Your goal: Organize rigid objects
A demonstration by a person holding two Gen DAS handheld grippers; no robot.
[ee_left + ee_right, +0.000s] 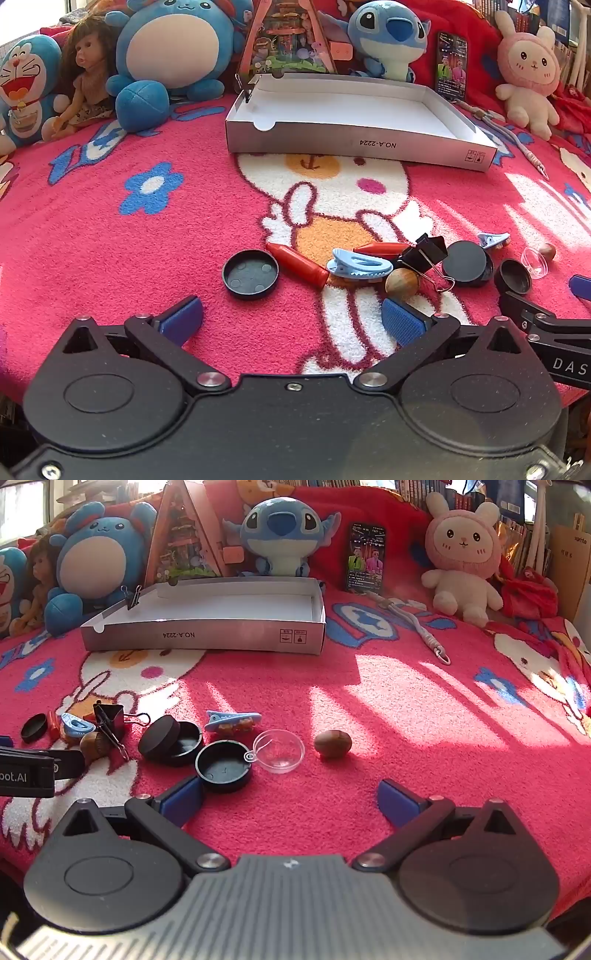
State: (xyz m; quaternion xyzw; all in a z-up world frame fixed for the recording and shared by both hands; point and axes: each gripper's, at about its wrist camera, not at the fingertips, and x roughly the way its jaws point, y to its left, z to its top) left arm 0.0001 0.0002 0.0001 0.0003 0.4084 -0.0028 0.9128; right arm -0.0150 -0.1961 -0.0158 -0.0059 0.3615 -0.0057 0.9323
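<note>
Both grippers, left (291,319) and right (290,799), spread fingers wide, empty, black cap (223,766) touching right's left finger.

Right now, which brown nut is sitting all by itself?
The nut right of the clear dome, alone on bare pink blanket. The other nut is squeezed against the black binder clip.

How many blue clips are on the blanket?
2. One blue clip lies in the pile beside the red crayon. The other blue clip lies farther right, behind the clear dome. The pile may hide more.
</note>
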